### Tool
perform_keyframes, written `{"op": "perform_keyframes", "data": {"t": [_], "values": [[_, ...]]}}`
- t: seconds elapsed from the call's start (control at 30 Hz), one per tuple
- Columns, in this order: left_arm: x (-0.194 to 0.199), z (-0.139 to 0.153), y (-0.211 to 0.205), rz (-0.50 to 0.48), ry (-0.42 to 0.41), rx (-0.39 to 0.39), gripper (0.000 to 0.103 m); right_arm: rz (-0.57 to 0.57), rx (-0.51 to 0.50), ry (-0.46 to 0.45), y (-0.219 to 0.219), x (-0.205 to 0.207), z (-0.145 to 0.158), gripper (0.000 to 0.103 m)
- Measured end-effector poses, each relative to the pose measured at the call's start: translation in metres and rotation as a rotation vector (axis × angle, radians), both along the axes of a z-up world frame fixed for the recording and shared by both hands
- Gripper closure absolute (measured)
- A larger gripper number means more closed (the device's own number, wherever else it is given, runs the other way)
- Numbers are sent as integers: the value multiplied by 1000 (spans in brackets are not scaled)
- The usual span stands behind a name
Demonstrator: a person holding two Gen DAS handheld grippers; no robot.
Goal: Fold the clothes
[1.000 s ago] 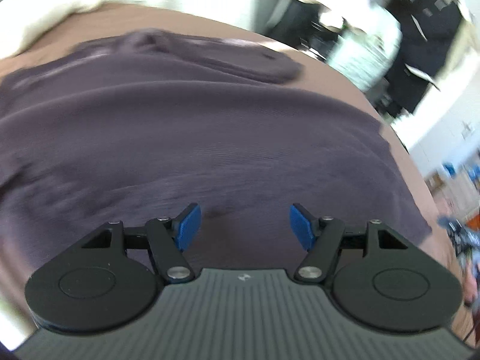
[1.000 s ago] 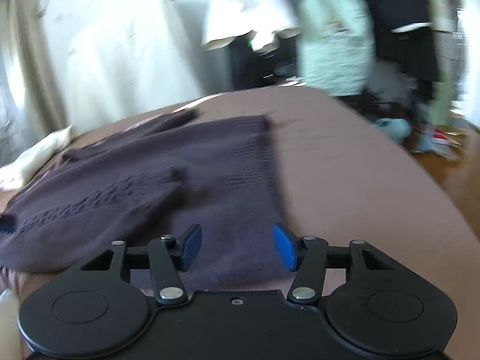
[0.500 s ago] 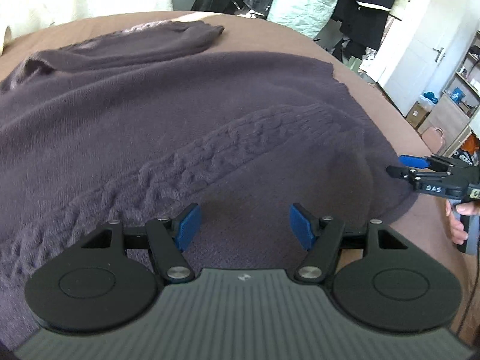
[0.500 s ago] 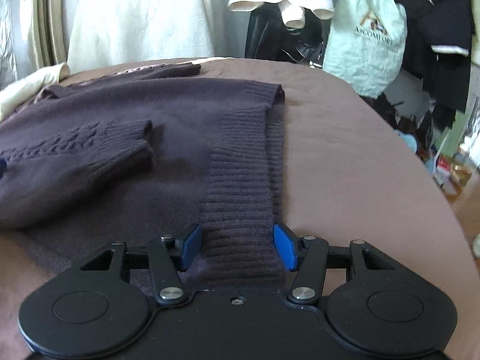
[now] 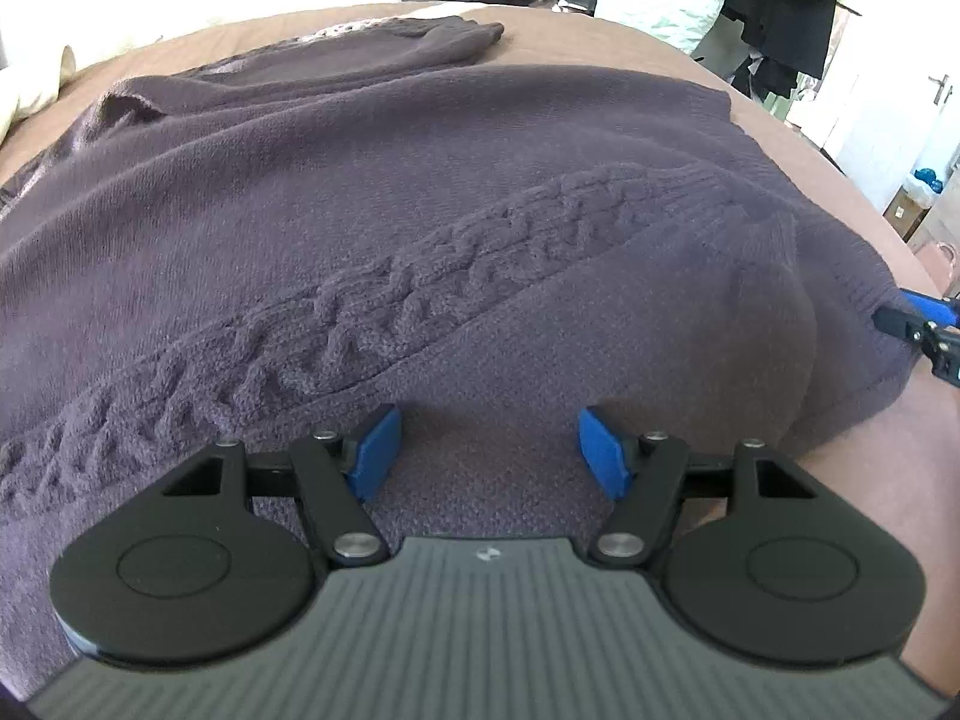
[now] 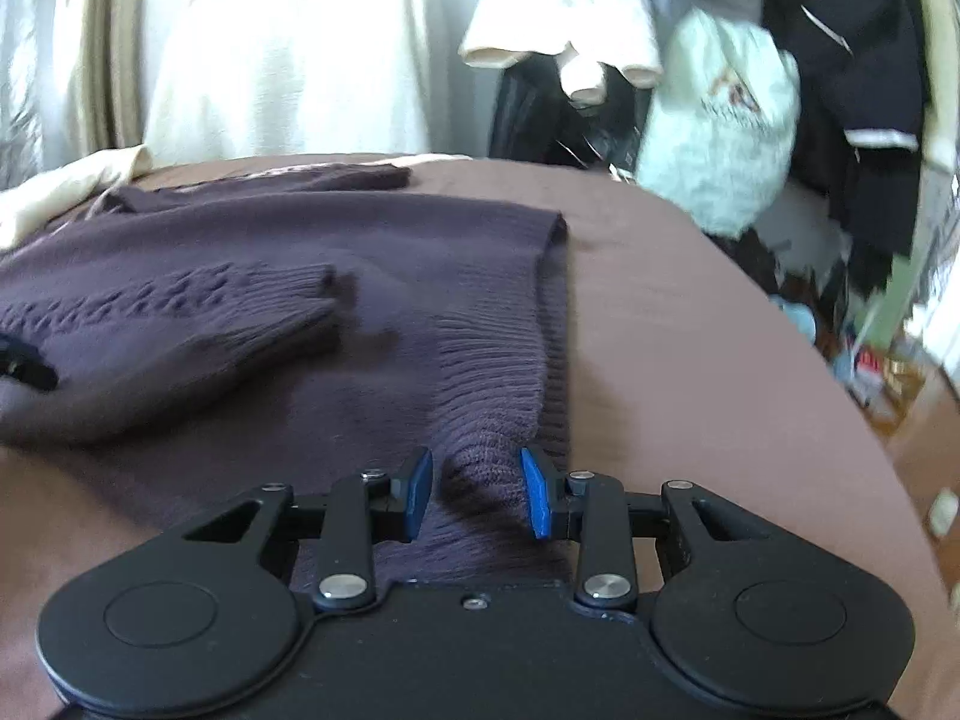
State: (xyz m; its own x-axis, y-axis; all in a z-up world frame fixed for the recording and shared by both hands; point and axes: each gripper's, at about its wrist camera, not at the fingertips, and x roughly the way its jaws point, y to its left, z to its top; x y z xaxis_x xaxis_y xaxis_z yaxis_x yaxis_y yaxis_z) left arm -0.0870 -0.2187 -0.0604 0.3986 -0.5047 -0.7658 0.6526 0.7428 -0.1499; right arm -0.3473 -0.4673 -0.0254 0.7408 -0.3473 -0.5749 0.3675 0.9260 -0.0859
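Dark purple cable-knit sweater [image 5: 420, 192] spread flat on brown bed cover [image 6: 690, 312], one sleeve folded across the body. Ribbed hem [image 6: 486, 456] bunched between closing right gripper [image 6: 477, 492], pads not yet pressing. Left gripper [image 5: 483, 450] released, hovering over lower edge. Risk: thin pinch slipping off on lifting, or cover caught too. Half a second earlier, hem flat between wider jaws
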Motion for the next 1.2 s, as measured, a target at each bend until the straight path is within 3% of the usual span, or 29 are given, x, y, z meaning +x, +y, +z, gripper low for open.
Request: {"op": "perform_keyframes", "data": {"t": [0.17,0.27,0.33,0.4,0.47,0.5,0.53,0.57,0.6,0.67,0.77,0.83,0.93,1.03,1.07,1.17,1.2], "values": [[-3,-1,4,6,2,-6,37,82,-65,7,20,0,3,65],[-2,-2,1,5,1,0,37,142,7,-11,19,3,6,65],[-1,-2,0,6,1,2,36,118,23,-10,16,8,4,61],[0,-2,1,5,2,1,36,58,27,-2,8,15,3,47],[0,-2,1,7,5,-3,36,5,101,-21,-10,22,1,46],[1,-2,2,9,8,-7,36,-19,159,-36,-21,26,0,51],[1,-1,3,12,14,-12,36,-20,249,-59,-33,28,-1,67],[2,0,4,15,19,-18,36,-20,336,-84,-44,30,-1,96],[3,4,7,20,25,-24,36,-13,396,-127,-50,29,2,97],[4,10,15,30,41,-41,36,21,375,-241,-43,11,21,97],[7,22,41,65,96,-116,36,-31,459,-433,-45,-47,47,98],[10,28,57,89,134,-161,36,-80,467,-449,-46,-77,39,99],[17,22,74,131,206,-172,36,-159,469,-292,-44,-83,-2,99],[18,23,88,162,181,-120,36,-197,445,-194,-37,-78,-28,99],[18,26,95,178,168,-106,36,-191,444,-212,-34,-77,-24,99],[23,35,123,252,138,-60,36,-122,519,-410,-33,-94,6,99],[25,37,134,281,140,-48,36,-140,444,-356,-30,-92,10,100]]}}
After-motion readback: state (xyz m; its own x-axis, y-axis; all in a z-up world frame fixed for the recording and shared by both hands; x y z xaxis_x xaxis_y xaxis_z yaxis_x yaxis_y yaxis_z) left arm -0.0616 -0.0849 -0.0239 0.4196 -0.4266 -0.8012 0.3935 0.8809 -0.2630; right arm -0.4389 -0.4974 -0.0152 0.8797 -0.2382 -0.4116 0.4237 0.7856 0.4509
